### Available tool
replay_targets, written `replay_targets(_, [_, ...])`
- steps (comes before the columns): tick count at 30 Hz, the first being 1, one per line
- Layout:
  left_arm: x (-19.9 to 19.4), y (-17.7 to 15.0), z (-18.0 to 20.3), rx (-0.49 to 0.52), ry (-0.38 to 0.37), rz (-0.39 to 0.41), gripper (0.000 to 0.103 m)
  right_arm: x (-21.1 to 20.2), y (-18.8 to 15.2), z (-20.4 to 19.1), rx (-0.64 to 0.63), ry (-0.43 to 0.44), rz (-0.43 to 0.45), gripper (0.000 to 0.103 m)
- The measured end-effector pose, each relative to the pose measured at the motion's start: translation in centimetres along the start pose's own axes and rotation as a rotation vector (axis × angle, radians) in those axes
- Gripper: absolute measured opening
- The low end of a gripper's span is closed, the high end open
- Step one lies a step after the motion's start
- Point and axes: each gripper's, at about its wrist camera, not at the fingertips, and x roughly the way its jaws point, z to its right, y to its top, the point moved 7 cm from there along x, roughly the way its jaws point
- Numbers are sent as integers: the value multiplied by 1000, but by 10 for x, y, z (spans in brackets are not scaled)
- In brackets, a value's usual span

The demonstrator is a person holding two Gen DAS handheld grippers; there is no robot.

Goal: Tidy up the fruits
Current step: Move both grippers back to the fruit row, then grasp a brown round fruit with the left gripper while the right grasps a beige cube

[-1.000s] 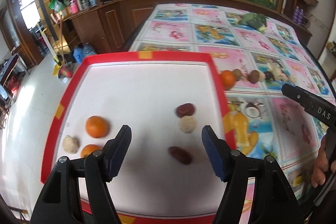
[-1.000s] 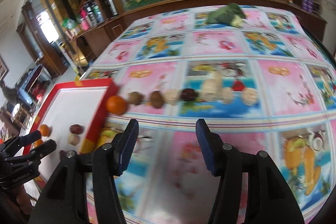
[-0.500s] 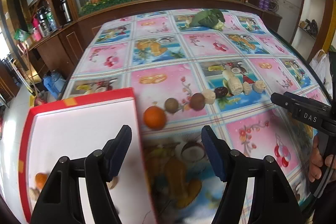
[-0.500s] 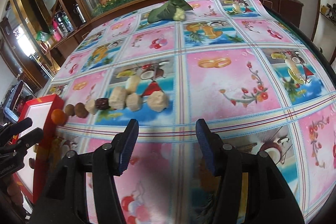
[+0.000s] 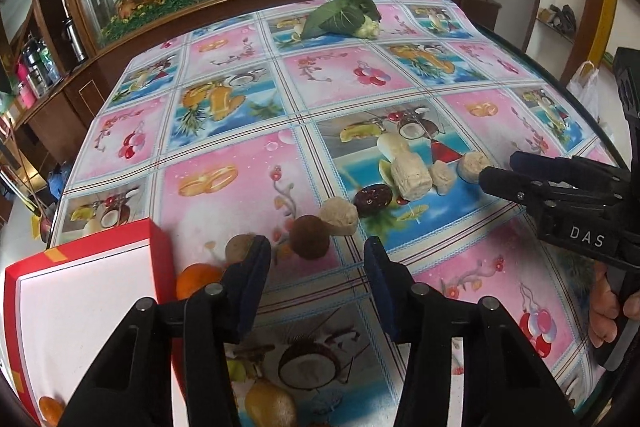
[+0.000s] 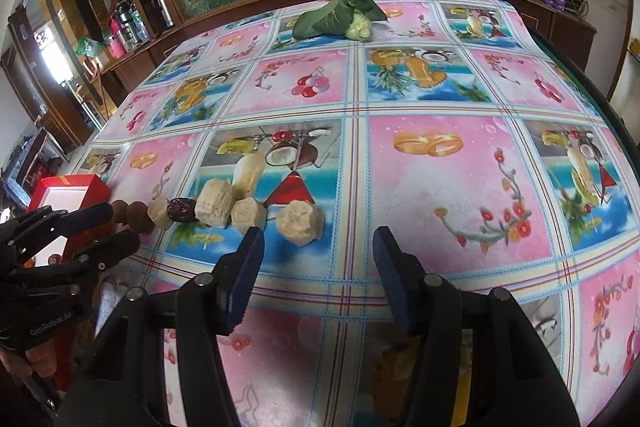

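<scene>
Just ahead of the open left gripper lies a brown fruit.

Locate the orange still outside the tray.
Left wrist view, lower left: the orange sits on the tablecloth against the red tray wall, at the near end of the fruit row, partly behind the left gripper.

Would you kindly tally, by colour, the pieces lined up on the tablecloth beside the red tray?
Orange fruit: 1
Brown round fruits: 2
Dark red date: 1
Pale beige pieces: 4
Total: 8
</scene>
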Motion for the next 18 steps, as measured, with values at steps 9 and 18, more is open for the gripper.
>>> replay_targets(9, [18,0,-2,-26,-54,-42,28,13,2,-5,-55,-59,-12,53])
replay_targets(18, [27,6,-4,-69,-91,-61,19,17,6,-5,-79,-85,-5,36])
